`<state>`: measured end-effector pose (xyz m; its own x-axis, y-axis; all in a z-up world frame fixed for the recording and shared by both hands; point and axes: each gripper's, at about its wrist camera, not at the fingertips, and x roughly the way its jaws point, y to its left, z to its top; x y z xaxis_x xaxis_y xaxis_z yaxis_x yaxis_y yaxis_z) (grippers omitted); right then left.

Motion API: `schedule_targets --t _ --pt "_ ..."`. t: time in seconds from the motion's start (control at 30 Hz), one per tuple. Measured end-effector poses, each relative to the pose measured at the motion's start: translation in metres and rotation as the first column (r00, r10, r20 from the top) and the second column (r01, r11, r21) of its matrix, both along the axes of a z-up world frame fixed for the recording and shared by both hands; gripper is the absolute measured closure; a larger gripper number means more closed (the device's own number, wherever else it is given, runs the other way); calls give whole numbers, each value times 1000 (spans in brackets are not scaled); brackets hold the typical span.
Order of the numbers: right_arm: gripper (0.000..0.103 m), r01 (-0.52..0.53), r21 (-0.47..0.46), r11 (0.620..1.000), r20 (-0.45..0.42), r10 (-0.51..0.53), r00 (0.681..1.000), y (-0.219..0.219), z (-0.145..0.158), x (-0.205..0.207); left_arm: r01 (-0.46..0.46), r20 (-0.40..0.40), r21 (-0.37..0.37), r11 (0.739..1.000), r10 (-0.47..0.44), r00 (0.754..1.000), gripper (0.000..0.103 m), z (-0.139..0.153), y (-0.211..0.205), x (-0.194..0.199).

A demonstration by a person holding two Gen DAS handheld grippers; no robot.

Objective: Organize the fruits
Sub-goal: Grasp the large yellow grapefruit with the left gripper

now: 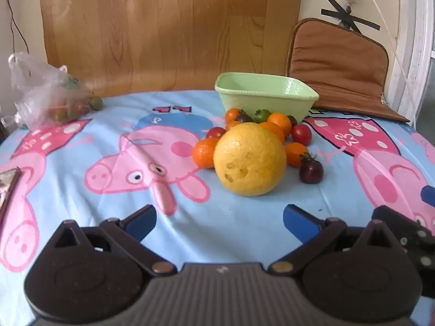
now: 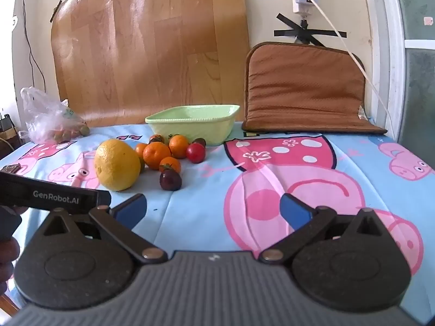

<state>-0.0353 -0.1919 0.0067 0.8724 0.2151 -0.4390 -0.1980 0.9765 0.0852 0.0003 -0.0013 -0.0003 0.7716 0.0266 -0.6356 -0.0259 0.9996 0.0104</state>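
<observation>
A large yellow citrus fruit [image 1: 249,159] [image 2: 117,164] lies on the cartoon-print tablecloth, in front of a heap of small oranges [image 1: 279,121] [image 2: 157,155], red tomatoes [image 1: 301,134] [image 2: 195,152] and a dark purple tomato [image 1: 311,171] [image 2: 170,179]. Behind the heap stands an empty pale green bowl [image 1: 265,98] [image 2: 194,125]. My left gripper [image 1: 219,220] is open, just short of the yellow fruit, nothing between its blue pads. My right gripper [image 2: 213,206] is open too, over bare cloth to the right of the fruit and nearer than it.
A clear plastic bag [image 1: 44,96] [image 2: 53,122] with small fruit sits at the far left. A brown cushion [image 1: 339,65] [image 2: 307,89] leans on the wall at the back right. The left gripper's body [image 2: 49,195] crosses the right wrist view's left edge. A wood-grain board [image 1: 168,32] backs the table.
</observation>
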Motion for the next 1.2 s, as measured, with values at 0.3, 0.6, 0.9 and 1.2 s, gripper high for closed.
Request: schedule_targets --t 0.3,0.6,0.9,1.2 --pt "0 -38 9 999 13 38 999 5 -2 -1 10 8 -51 999 -9 1000 0 -8 29 3" --pt "28 -140 20 990 -2 140 990 12 -2 10 120 104 -187 975 -102 989 18 -3 67 -6" --pt "42 -360 -152 920 36 369 929 52 5 23 304 185 -378 874 -250 950 30 18 83 25" --pt "41 -485 -170 858 -48 484 873 81 0 62 326 112 -417 848 -308 945 43 0 74 50"
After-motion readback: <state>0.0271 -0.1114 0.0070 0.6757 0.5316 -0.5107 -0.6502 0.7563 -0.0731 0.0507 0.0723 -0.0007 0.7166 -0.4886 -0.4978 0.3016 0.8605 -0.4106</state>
